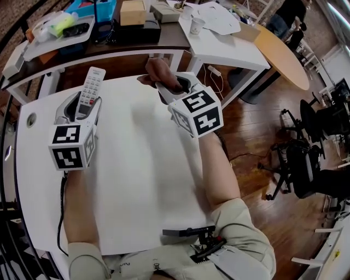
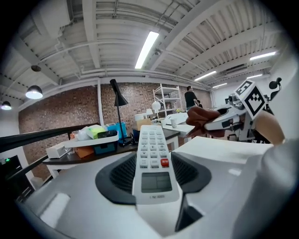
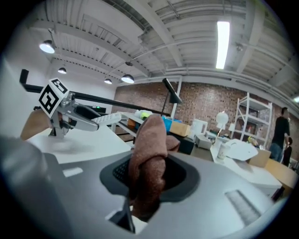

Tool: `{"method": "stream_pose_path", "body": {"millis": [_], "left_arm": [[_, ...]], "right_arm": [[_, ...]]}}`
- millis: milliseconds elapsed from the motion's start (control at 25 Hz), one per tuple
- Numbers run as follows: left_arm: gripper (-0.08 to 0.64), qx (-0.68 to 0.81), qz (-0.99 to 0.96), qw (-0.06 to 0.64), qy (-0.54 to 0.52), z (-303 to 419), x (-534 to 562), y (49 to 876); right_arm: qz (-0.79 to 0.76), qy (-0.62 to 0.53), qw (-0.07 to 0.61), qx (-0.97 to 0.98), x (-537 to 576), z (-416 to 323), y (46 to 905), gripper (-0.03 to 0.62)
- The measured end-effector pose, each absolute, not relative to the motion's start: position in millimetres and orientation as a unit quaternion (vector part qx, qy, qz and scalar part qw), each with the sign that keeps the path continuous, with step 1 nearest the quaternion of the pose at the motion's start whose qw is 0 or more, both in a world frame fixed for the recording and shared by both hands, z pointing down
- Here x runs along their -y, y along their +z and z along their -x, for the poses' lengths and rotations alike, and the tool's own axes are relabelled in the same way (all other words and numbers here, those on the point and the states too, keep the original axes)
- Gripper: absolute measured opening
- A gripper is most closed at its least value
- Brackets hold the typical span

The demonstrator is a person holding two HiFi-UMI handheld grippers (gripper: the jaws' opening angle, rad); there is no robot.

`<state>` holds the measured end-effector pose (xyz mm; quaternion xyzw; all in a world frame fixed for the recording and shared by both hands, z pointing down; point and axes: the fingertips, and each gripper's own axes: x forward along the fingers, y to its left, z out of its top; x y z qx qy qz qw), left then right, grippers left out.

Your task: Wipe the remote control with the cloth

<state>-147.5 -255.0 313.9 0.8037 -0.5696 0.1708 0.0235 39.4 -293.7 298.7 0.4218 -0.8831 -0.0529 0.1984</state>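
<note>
Left gripper (image 1: 82,109): gripping the remote control, jaws pressing on both long sides of its lower end; being held over the left part of the white table (image 1: 136,180), marker cube facing the camera in the head view.

Remote control (image 1: 91,90): sticking out past the jaws toward the upper left of the head view, keypad facing up; in the left gripper view, showing its small display nearest the jaws, a red key just above that, rows of pale keys running away beyond.

Cloth (image 1: 158,71): sitting brown and bunched between the right gripper's jaws, bulging out past their tips at upper centre of the head view; keeping apart from the remote, with bare table between the two.

Right gripper (image 1: 174,86): clamping down on the cloth, jaws nearly together around the folded fabric; pointing toward the far edge of the table, hand and sleeve trailing toward the bottom of the frame.

Dark side table (image 1: 126,41): standing beyond the white table along the top, carrying a blue bin (image 1: 101,8) and a cardboard box (image 1: 133,12).

Paper cup (image 1: 197,24): standing on a white desk, top centre-right.

Round wooden table (image 1: 284,54): filling the upper right.

Office chair (image 1: 301,158): standing on the wooden floor at the right edge.
</note>
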Motion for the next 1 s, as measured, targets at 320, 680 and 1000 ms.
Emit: {"method": "stream_pose_path", "body": {"millis": [320,680,1000], "left_arm": [[0.242,0.577,-0.8,-0.009,0.166,133.4,239.8,307.6],[0.242,0.566,-0.806,-0.06,0.164,116.9,227.6,290.3],[0.242,0.561,-0.809,-0.065,0.164,107.8,228.5,291.6]], "right_arm": [[-0.421,-0.106,0.149,0.888,269.4,-27.3,255.7,0.112],[-0.419,-0.137,0.114,0.89,253.6,-15.4,231.6,0.112],[-0.411,-0.143,0.117,0.893,251.8,-12.7,233.3,0.112]]}}
